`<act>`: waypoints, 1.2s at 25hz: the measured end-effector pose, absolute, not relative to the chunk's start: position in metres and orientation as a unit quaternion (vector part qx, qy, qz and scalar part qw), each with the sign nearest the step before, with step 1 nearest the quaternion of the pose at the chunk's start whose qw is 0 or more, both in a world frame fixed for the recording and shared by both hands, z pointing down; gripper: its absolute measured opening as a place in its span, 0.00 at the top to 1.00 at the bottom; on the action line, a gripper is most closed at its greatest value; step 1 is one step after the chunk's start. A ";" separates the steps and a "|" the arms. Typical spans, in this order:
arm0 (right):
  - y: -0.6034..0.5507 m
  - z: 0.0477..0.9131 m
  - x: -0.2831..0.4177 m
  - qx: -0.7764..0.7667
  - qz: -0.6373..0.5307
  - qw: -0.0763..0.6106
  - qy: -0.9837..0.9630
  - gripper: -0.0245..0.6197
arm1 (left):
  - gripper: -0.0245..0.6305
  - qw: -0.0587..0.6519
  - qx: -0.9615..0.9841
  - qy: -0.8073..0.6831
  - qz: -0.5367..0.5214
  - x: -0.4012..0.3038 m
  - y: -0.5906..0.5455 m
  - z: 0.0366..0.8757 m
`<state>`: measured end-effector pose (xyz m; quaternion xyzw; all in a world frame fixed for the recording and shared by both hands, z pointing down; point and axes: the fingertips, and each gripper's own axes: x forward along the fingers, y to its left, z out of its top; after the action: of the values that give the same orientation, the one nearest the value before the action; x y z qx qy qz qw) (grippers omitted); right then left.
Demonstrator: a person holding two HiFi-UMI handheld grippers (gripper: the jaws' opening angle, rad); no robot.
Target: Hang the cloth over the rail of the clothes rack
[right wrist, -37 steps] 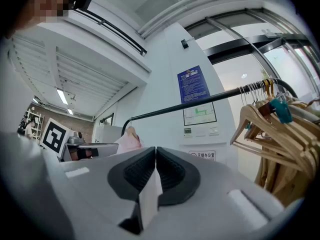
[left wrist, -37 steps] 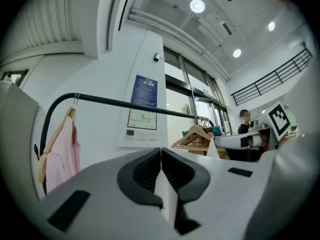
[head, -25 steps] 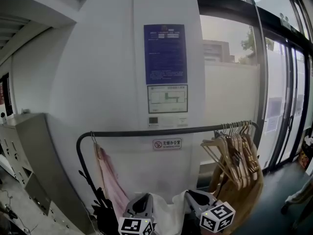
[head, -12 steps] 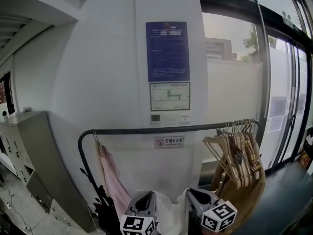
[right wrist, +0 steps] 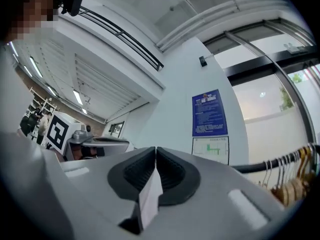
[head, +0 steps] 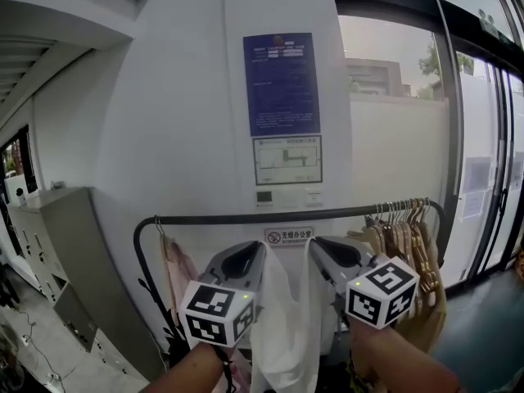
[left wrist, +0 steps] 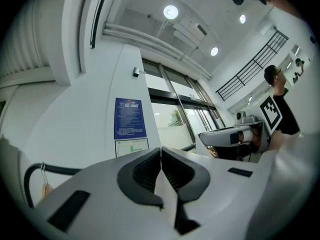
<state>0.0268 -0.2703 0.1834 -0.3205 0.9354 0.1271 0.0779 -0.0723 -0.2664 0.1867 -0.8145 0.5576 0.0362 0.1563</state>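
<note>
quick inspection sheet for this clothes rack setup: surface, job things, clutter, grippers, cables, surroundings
surface: no table in view; dark floor at lower right.
job's things: white cloth hangs between the left gripper and right gripper, in front of the clothes rack rail, not yet over it.
clutter: wooden hangers bunched at the rail's right end; pink garment hanging at its left end.
grippers: both have fingers shut on the cloth's edge.
cables: what look like thin leads on the floor, far left.
surroundings: white pillar with blue notice; glass doors right; grey cabinet left.
</note>
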 end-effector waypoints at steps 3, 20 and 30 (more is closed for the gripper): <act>-0.286 0.131 0.026 -0.309 0.146 0.086 0.936 0.94 | 0.95 0.169 -0.815 0.553 0.035 -0.055 -0.282 0.137; -0.539 -0.117 -0.050 -0.408 0.188 0.078 0.890 0.94 | 0.95 0.186 -0.781 0.594 0.045 -0.121 -0.531 -0.111; -0.763 0.025 -0.049 -0.481 0.093 -0.068 0.869 0.94 | 0.95 0.087 -0.777 0.622 -0.030 -0.195 -0.734 -0.001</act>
<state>-0.0494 -0.7629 0.0251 -0.4808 0.8693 0.0930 -0.0680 -0.1949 -0.7337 -0.0006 -0.7772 0.6225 -0.0298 0.0870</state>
